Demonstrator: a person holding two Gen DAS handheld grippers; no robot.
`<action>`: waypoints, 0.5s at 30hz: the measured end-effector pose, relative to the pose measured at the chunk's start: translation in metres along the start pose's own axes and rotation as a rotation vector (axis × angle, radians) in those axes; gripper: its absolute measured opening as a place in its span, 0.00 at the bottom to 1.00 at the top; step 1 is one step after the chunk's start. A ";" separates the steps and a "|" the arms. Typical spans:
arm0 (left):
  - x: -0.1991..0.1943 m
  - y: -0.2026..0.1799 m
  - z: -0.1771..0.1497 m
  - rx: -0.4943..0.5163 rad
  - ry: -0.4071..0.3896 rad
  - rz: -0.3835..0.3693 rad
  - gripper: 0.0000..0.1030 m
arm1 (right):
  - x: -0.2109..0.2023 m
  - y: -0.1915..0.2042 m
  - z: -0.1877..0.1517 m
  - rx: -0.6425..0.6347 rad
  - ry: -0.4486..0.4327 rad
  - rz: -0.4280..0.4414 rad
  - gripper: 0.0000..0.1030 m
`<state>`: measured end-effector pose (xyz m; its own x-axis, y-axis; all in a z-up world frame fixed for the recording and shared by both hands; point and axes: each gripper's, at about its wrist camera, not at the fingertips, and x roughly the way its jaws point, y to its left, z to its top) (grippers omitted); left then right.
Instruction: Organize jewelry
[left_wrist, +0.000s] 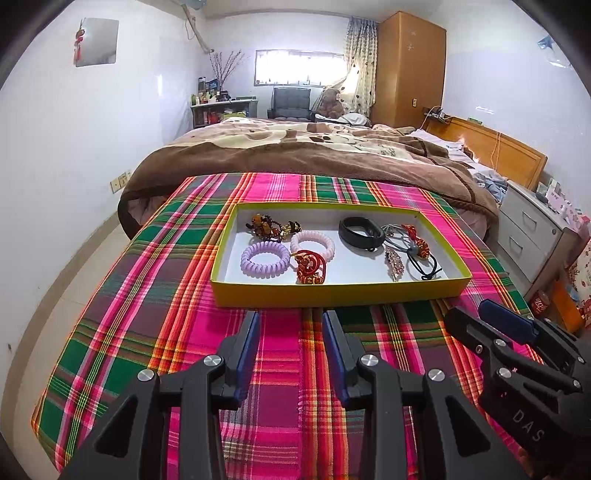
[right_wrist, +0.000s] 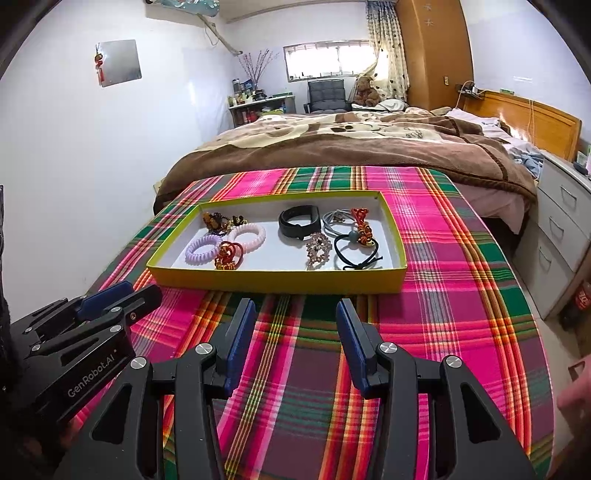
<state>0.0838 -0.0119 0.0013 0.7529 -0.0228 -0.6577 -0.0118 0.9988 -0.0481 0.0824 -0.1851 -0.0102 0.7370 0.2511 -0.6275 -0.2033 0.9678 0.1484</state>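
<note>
A shallow yellow-walled box (left_wrist: 332, 290) (right_wrist: 280, 281) with a white floor sits on the plaid cloth ahead of both grippers. Inside it lie a purple coil hair tie (left_wrist: 265, 257) (right_wrist: 202, 249), a pink coil tie (left_wrist: 312, 243) (right_wrist: 249, 235), a red knotted ornament (left_wrist: 309, 266) (right_wrist: 227, 255), a brown bead bracelet (left_wrist: 271, 226) (right_wrist: 218, 221), a black band (left_wrist: 361, 229) (right_wrist: 299, 220), a rhinestone clip (left_wrist: 394, 264) (right_wrist: 318, 250), a grey tie (right_wrist: 334, 218), a red charm (left_wrist: 416, 239) (right_wrist: 361, 221) and a black elastic (left_wrist: 424, 266) (right_wrist: 356, 254). My left gripper (left_wrist: 291, 317) and right gripper (right_wrist: 295, 306) are open and empty, just short of the box's near wall.
The plaid cloth (left_wrist: 147, 332) covers a table that drops off at left and right. A bed with a brown blanket (left_wrist: 295, 147) lies beyond it. White drawers (right_wrist: 565, 236) stand at the right. The right gripper also shows in the left wrist view (left_wrist: 476, 317), and the left gripper in the right wrist view (right_wrist: 140, 291).
</note>
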 end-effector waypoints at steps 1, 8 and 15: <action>0.000 0.000 0.000 -0.002 -0.001 0.001 0.33 | -0.001 0.000 0.000 0.000 -0.001 -0.001 0.45; -0.001 0.001 0.000 -0.002 0.003 0.000 0.33 | -0.001 -0.001 0.000 0.003 0.004 -0.002 0.45; 0.000 0.001 0.001 0.002 0.006 0.003 0.34 | -0.001 -0.001 0.000 0.003 0.004 -0.003 0.45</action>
<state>0.0838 -0.0109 0.0019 0.7491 -0.0205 -0.6621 -0.0121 0.9989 -0.0447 0.0823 -0.1858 -0.0097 0.7348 0.2480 -0.6313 -0.1993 0.9686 0.1486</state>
